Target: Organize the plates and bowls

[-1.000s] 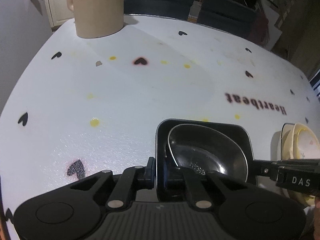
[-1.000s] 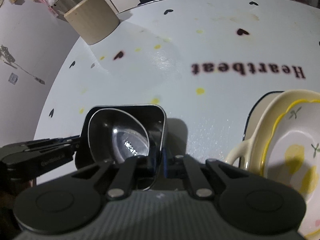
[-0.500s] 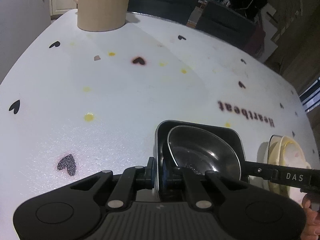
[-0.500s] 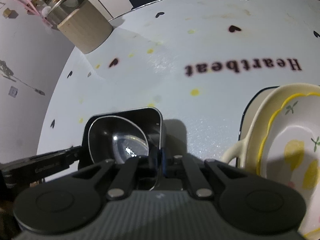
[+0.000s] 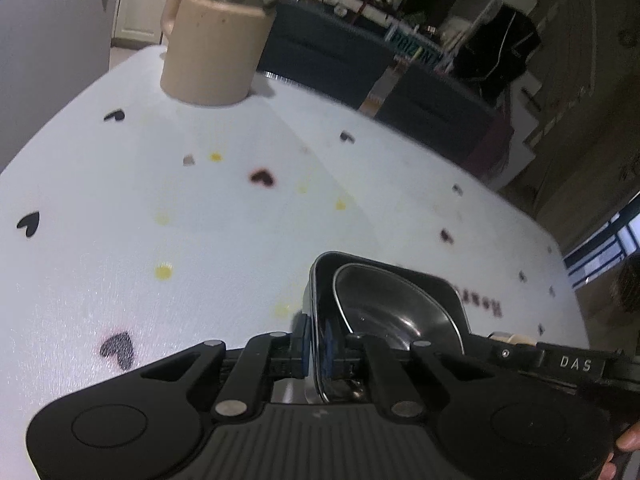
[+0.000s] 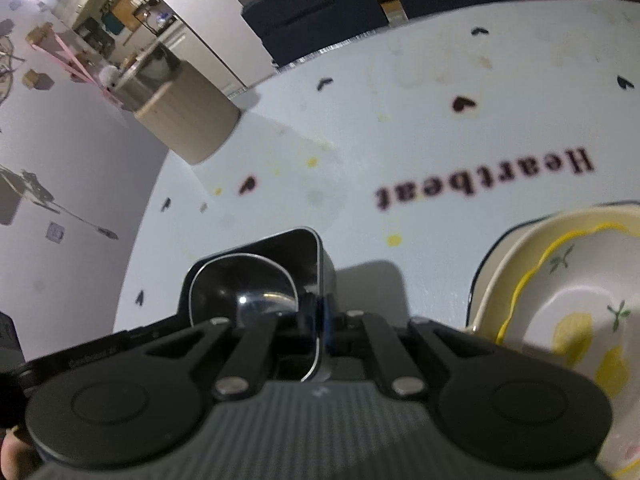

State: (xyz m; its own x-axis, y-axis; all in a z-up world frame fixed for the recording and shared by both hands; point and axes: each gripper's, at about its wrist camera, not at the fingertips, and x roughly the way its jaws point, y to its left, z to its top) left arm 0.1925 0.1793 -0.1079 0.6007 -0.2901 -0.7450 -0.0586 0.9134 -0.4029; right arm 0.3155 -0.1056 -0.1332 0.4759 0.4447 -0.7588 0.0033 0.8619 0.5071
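Observation:
A black square dish (image 5: pixel 446 294) holds a shiny metal bowl (image 5: pixel 392 312). My left gripper (image 5: pixel 316 350) is shut on the dish's left rim. My right gripper (image 6: pixel 320 322) is shut on the dish's opposite rim (image 6: pixel 320 256), with the metal bowl (image 6: pixel 244 292) inside. The dish is held above the white table between both grippers. A cream bowl with yellow rim and lemon pattern (image 6: pixel 568 320) sits stacked on a dark-rimmed plate (image 6: pixel 486 264) at the right of the right wrist view.
The white table (image 5: pixel 200 220) carries heart marks and the word "Heartbeat" (image 6: pixel 484 184). A beige pot holding a metal container (image 5: pixel 216 52) stands at the far left corner. Dark chairs (image 5: pixel 328 56) stand beyond the far edge.
Both grippers have lifted the black dish with the metal bowl upward, and the views tilt up. The table lies farther below and the cream stack is lower in view.

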